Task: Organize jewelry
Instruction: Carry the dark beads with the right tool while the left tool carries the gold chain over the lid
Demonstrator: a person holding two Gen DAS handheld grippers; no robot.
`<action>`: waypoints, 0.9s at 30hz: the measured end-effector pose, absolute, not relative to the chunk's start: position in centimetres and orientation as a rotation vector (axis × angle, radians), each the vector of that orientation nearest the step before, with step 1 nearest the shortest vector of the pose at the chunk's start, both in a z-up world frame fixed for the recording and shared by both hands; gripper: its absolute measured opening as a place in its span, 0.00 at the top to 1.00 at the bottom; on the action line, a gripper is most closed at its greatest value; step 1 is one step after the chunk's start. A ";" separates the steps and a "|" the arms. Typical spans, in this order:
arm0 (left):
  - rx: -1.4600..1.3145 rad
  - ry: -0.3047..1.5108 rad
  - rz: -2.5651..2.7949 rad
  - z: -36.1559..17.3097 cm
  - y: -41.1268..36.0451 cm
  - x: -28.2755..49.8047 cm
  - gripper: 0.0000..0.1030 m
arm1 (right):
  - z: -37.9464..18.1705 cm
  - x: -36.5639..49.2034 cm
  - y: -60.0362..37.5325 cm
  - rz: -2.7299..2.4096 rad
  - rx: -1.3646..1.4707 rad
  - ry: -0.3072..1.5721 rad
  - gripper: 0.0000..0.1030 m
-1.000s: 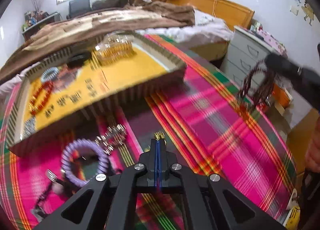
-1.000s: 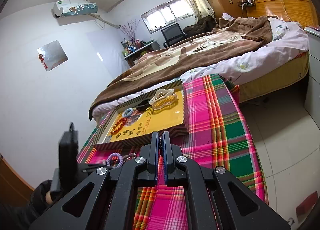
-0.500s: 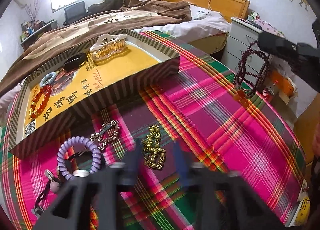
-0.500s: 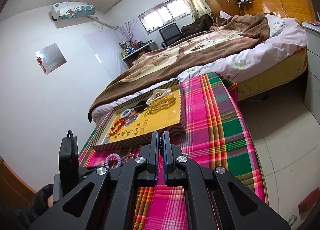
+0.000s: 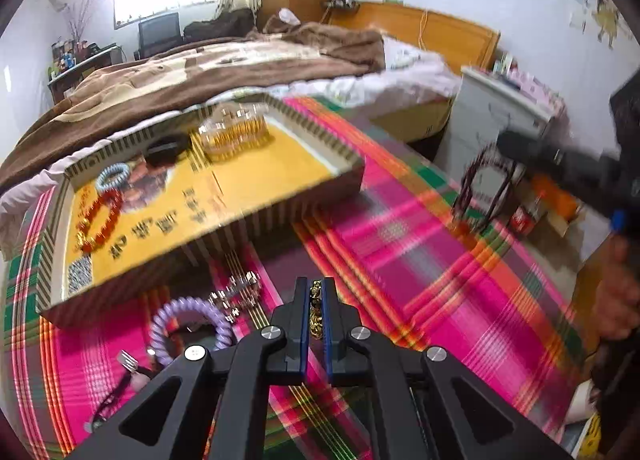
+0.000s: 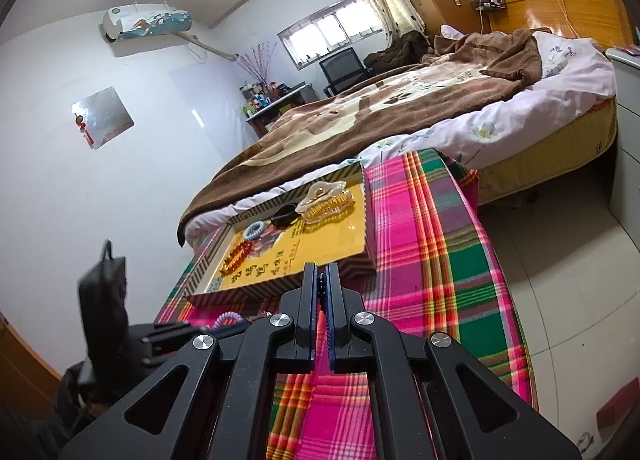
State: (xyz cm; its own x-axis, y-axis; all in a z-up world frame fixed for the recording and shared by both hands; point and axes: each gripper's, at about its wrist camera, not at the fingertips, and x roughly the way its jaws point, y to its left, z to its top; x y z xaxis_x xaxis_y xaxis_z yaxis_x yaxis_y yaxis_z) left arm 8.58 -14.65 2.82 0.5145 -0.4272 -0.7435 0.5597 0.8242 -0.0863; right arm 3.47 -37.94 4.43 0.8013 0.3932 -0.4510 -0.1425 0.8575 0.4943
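My left gripper (image 5: 316, 285) is shut on a gold chain bracelet (image 5: 315, 310), held above the plaid cloth just in front of the yellow striped tray (image 5: 276, 208). My right gripper (image 6: 321, 274) is shut on a dark bead bracelet (image 6: 321, 287); in the left wrist view that bracelet (image 5: 486, 190) hangs from it at the right, above the cloth. The tray holds a red bead bracelet (image 5: 100, 222), a blue coil tie (image 5: 113, 175), a black band (image 5: 165, 149) and a clear hair claw (image 5: 236, 132).
A purple coil hair tie (image 5: 188, 326), a silver bracelet (image 5: 236, 294) and a small charm (image 5: 130, 364) lie on the plaid cloth (image 5: 420, 260) in front of the tray. A bed stands behind and a white cabinet (image 5: 492, 120) to the right.
My left gripper was open over the gold chain half a second ago; it has closed on it and lifted. The right gripper still holds the dark bead bracelet, shifted slightly.
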 end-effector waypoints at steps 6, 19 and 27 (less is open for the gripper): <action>0.140 0.795 -0.588 5.3 -13.5 9.2 0.95 | 5.2 3.8 -37.4 0.306 0.456 0.562 0.97; 0.055 0.745 -0.545 9.5 -9.6 13.4 0.95 | 8.1 8.3 -35.5 0.338 0.413 0.550 0.97; 0.020 0.742 -0.491 10.5 -7.1 18.7 0.95 | 7.4 13.9 -33.1 0.352 0.381 0.606 0.97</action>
